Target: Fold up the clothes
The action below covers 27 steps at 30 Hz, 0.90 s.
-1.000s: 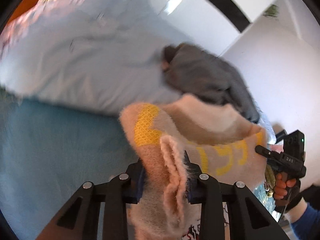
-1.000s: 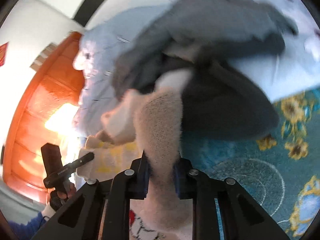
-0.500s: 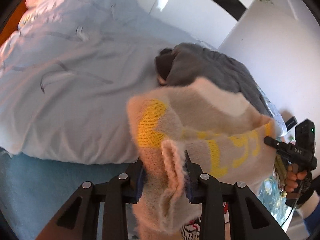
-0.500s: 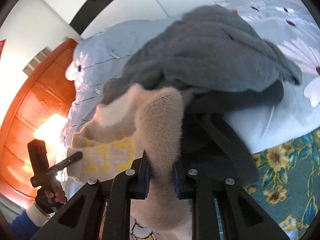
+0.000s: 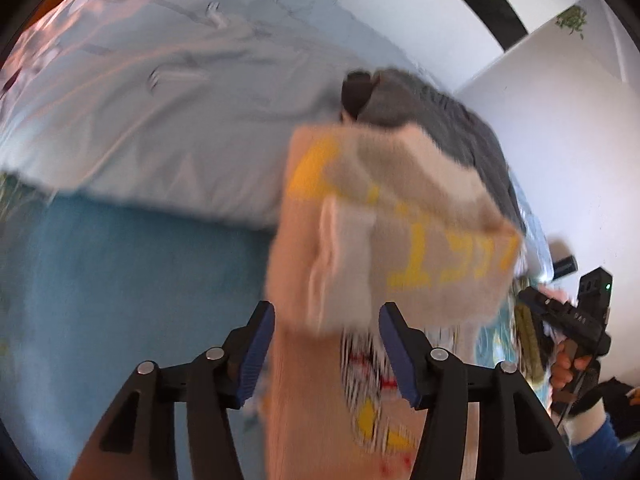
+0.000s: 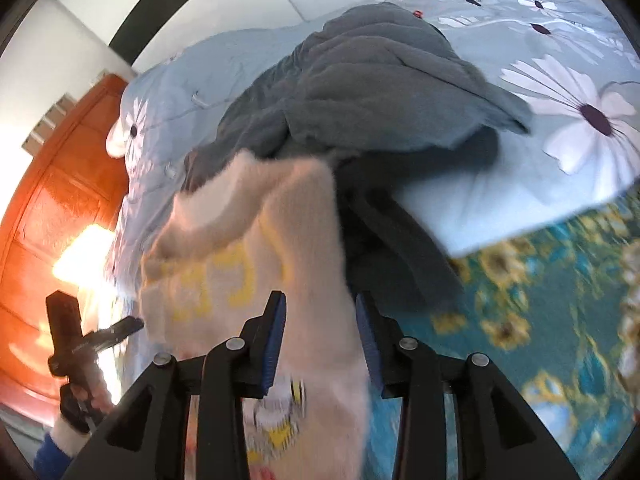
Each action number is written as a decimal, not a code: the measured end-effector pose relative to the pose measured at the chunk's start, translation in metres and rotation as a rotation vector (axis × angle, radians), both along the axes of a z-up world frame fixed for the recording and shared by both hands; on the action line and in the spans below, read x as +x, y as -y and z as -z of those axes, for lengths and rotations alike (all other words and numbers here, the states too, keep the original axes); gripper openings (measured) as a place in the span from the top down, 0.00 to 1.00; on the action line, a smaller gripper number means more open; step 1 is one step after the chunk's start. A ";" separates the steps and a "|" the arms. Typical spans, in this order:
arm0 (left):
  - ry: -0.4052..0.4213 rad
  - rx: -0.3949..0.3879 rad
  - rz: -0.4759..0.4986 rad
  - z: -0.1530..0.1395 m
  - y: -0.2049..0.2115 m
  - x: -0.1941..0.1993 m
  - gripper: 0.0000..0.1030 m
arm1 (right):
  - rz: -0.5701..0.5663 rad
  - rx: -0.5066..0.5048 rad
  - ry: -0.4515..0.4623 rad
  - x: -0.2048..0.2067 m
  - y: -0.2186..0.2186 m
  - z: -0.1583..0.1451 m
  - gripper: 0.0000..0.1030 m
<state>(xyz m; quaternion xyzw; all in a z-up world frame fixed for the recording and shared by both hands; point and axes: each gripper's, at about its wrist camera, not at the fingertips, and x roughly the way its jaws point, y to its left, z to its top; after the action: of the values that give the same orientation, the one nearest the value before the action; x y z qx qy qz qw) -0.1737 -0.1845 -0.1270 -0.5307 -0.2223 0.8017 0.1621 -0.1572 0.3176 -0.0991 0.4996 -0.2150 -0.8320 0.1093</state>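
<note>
While both claws gape, the beige sweater (image 5: 384,240) overlaps the bed (image 5: 168,120).

Sweater (image 5: 384,240): fuzzy knit, beige, yellow knitted lettering; matt, hairy nap.
Grey garment (image 6: 360,92): soft fleecy cloth, matt.
Duvet (image 5: 160,100): smooth woven cloth, pale blue, printed daisies, slight sheen.
Sheet (image 6: 540,320): teal printed cloth, yellow flowers.
Door (image 6: 48,220): varnished wood, orange, glossy glare.
Left gripper (image 5: 326,348): matt black plastic, metal screws, ribbed blue pads (image 5: 256,356).
</note>
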 end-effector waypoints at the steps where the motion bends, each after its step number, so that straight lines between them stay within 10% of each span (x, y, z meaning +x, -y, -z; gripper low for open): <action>1: 0.019 -0.009 0.008 0.000 0.000 0.010 0.43 | -0.015 0.010 0.011 0.011 -0.003 -0.006 0.64; 17: 0.271 -0.011 0.011 0.029 -0.015 0.142 0.38 | -0.234 -0.041 0.304 0.155 0.014 -0.004 0.47; 27: 0.336 0.099 -0.147 0.056 0.005 0.167 0.32 | -0.030 -0.289 0.466 0.145 0.002 0.096 0.46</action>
<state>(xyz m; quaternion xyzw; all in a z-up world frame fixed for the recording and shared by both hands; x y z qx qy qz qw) -0.0070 -0.1893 -0.1833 -0.6308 -0.3237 0.6995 0.0895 -0.0126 0.3160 -0.1952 0.6600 -0.3431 -0.6537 0.1393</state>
